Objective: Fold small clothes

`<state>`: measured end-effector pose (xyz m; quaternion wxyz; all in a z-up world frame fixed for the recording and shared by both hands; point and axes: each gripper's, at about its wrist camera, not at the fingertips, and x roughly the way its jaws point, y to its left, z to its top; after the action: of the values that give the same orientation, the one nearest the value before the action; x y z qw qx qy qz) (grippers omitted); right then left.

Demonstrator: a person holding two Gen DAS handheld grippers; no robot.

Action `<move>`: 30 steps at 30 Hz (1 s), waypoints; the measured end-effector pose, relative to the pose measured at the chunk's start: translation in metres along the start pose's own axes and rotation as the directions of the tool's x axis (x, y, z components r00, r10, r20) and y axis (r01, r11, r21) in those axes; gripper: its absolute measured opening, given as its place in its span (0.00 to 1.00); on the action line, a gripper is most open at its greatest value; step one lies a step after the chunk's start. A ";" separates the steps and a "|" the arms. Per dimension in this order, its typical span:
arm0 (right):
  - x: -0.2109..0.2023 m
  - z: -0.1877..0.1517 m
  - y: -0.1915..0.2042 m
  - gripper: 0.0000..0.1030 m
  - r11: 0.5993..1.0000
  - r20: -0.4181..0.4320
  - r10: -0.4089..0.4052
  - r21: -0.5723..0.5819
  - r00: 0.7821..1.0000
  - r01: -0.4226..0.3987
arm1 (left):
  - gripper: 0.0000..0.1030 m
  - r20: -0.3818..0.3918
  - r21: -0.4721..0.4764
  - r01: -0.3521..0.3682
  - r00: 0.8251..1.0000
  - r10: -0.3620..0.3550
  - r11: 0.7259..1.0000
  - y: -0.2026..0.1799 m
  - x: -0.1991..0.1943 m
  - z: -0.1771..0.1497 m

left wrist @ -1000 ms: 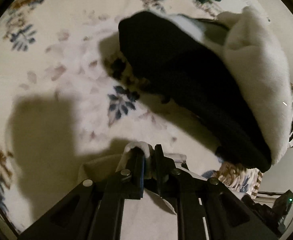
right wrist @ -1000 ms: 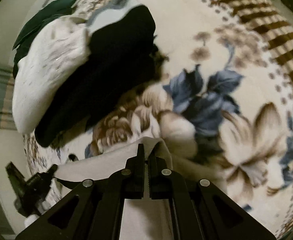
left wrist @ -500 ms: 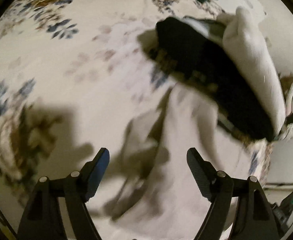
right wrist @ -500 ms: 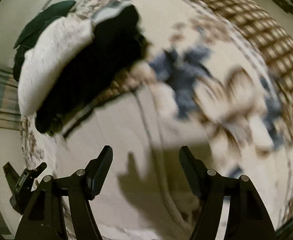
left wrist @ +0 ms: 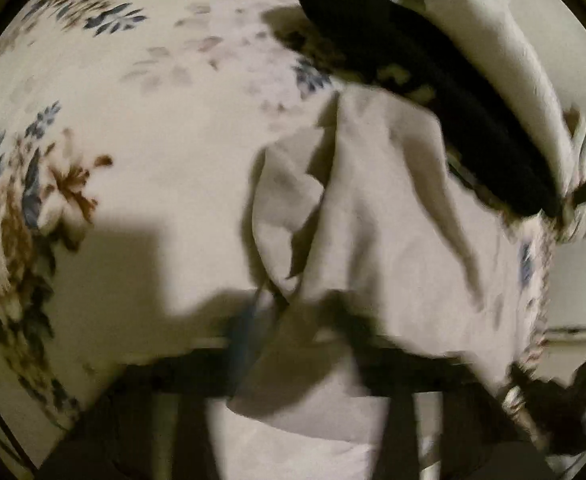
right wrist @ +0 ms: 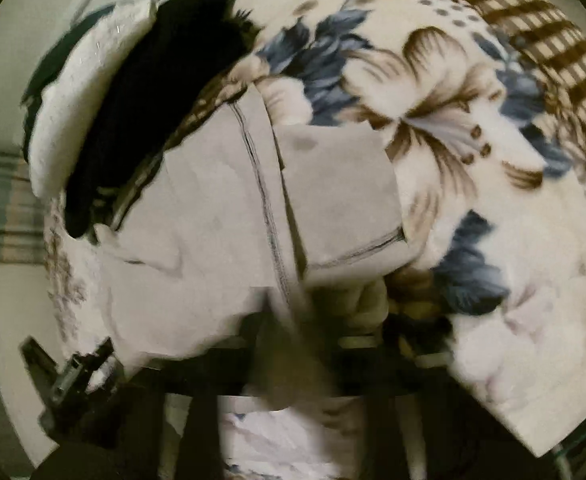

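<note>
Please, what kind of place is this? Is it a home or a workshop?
Most likely a home, probably a bedroom: the work surface is a plush floral blanket, as on a bed. A stack of folded clothes lies on it, and a beige garment is spread in front.

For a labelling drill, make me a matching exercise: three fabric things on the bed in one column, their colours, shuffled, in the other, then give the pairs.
Things:
1. garment being folded
2. folded piece lying nearest beyond it
3. fluffy piece beside that

Colours:
A. white
B. pale grey-beige
C. black

Pairs: 1-B, 2-C, 3-A
</note>
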<state>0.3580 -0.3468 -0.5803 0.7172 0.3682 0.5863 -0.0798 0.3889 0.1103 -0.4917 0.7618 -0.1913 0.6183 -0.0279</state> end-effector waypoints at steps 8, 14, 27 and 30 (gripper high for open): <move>-0.023 -0.009 -0.024 0.04 0.990 0.027 -0.129 0.063 0.991 0.127 | 0.12 -0.073 -0.064 -0.044 0.997 0.039 0.997 0.040 0.001 -0.008; -0.024 0.002 -0.010 0.21 0.995 -0.017 -0.101 0.023 0.995 0.101 | 0.37 0.004 -0.074 0.103 0.995 -0.103 0.992 0.022 -0.029 0.023; 0.045 0.124 0.032 0.45 0.989 0.028 -0.139 -0.039 0.990 0.140 | 0.27 -0.009 0.239 0.000 1.000 0.003 0.971 -0.075 0.056 0.124; 0.050 0.128 0.031 0.23 0.995 0.023 -0.091 -0.030 0.996 0.092 | 0.05 0.038 0.297 -0.016 0.999 0.005 0.955 -0.080 0.052 0.125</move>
<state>0.4904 -0.3883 -0.6063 0.7247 0.3289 0.5958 -0.1077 0.5357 0.0540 -0.4934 0.7934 -0.0717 0.5938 -0.1130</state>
